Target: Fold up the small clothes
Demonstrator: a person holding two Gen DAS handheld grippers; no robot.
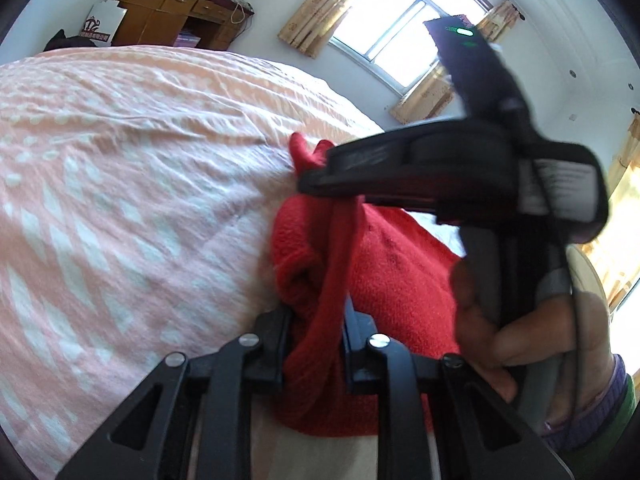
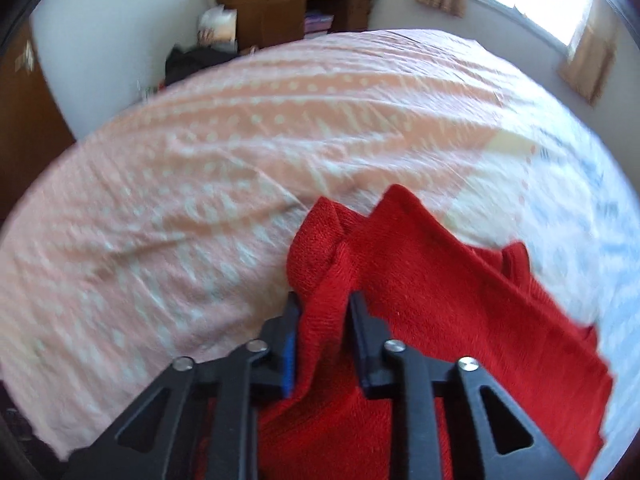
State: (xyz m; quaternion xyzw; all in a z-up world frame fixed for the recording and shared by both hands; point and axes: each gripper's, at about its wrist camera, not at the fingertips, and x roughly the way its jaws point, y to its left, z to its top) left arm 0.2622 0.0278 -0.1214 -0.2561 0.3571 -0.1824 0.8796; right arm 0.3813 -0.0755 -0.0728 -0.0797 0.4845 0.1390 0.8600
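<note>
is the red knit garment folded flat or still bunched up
Bunched, not folded flat. The red knit garment is gathered into ridges and pinched between the right gripper and the left gripper, lifting off the pink bedspread.

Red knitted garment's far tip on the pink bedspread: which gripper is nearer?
Right. Right gripper clamps the garment beside that tip; left gripper clamps its near end.

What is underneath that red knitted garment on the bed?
Around the red knitted garment only the pink bedsheet with white patterns shows, so the garment seems to lie straight on it. Its own folds hide whatever sits beneath its middle.
</note>
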